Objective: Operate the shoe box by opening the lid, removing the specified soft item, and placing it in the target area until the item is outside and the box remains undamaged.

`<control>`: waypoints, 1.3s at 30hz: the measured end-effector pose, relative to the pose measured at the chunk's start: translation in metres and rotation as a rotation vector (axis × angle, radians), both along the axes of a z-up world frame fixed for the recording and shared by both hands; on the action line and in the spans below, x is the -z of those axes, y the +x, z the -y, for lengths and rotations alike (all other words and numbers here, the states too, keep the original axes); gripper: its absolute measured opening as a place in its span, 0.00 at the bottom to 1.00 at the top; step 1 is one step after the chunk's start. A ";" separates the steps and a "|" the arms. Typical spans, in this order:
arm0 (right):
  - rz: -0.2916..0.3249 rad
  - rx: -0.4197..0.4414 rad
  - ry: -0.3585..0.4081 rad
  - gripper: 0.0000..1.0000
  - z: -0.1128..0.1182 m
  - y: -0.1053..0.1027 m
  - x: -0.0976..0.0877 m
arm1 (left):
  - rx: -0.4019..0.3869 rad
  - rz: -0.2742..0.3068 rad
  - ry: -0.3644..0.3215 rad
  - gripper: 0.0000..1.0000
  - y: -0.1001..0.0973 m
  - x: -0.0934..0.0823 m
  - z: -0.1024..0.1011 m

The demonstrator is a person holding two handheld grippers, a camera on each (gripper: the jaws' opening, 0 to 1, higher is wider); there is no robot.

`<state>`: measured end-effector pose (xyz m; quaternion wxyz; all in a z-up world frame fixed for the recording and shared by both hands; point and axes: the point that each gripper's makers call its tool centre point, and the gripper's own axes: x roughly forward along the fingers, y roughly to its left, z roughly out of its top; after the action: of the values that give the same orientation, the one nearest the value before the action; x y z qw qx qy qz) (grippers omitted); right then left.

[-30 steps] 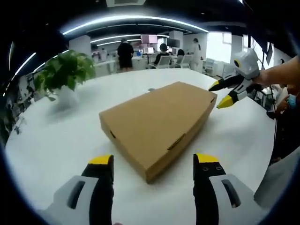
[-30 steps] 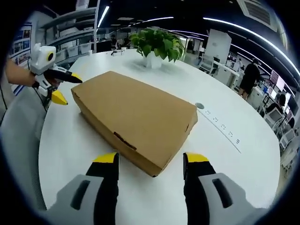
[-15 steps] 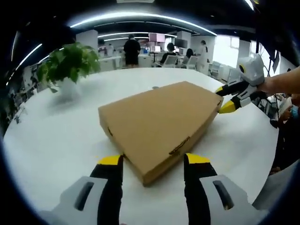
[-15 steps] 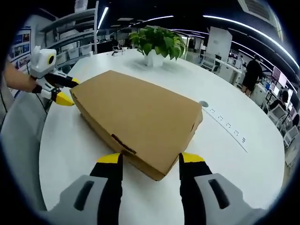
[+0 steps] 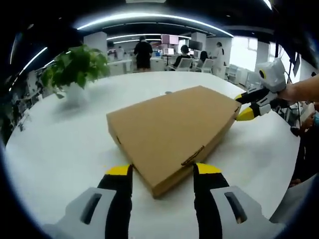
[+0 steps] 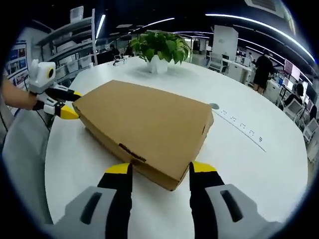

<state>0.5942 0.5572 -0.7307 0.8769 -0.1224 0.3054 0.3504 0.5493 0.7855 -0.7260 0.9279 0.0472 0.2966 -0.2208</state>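
Fingers (image 5: pixel 119 172) of both grippers straddle shoe box (image 5: pixel 169 132) corners

- Left gripper view: taken from just behind the left gripper (image 5: pixel 162 172), close above the white surface (image 5: pixel 65 144), looking forward along its jaws at the near corner of the closed cardboard box (image 5: pixel 169 132); a potted plant (image 5: pixel 75 67) stands ahead to the left.
- Right gripper view: taken from just behind the right gripper (image 6: pixel 161 171), equally low and close, facing the opposite corner of the same box (image 6: pixel 147 124).
- Shared field: both views take in the box, the surface and the plant (image 6: pixel 158 47). Each also catches the other gripper at the box's far corner: the right gripper (image 5: pixel 249 105) ahead-right, the left gripper (image 6: pixel 65 103) ahead-left.
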 end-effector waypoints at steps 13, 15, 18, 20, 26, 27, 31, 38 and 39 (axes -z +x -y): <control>-0.014 0.043 -0.007 0.41 -0.005 -0.008 0.000 | 0.044 -0.011 0.009 0.47 0.004 0.000 -0.006; -0.016 0.050 -0.007 0.41 -0.006 -0.010 0.000 | 0.054 -0.012 0.011 0.47 0.004 0.000 -0.007; -0.022 0.059 -0.010 0.41 -0.007 -0.012 0.000 | 0.072 -0.012 0.022 0.47 0.003 0.000 -0.008; -0.023 0.067 -0.012 0.41 -0.007 -0.013 0.000 | 0.084 -0.009 0.032 0.46 0.003 0.001 -0.009; -0.026 0.089 -0.006 0.41 -0.011 -0.019 0.000 | 0.104 -0.010 0.032 0.46 0.004 0.001 -0.014; -0.028 0.095 -0.004 0.40 -0.012 -0.020 0.000 | 0.108 -0.009 0.033 0.46 0.004 0.001 -0.014; -0.031 0.108 -0.008 0.40 -0.015 -0.025 0.000 | 0.125 -0.008 0.036 0.46 0.003 0.001 -0.018; -0.037 0.129 0.005 0.40 -0.020 -0.033 -0.001 | 0.155 -0.012 0.043 0.46 0.002 0.001 -0.024; -0.037 0.131 0.007 0.40 -0.021 -0.034 -0.001 | 0.159 -0.013 0.043 0.46 0.001 0.001 -0.025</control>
<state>0.5605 0.5782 -0.7299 0.8926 -0.0927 0.3278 0.2953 0.5507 0.8108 -0.7273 0.9042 0.0891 0.3028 -0.2876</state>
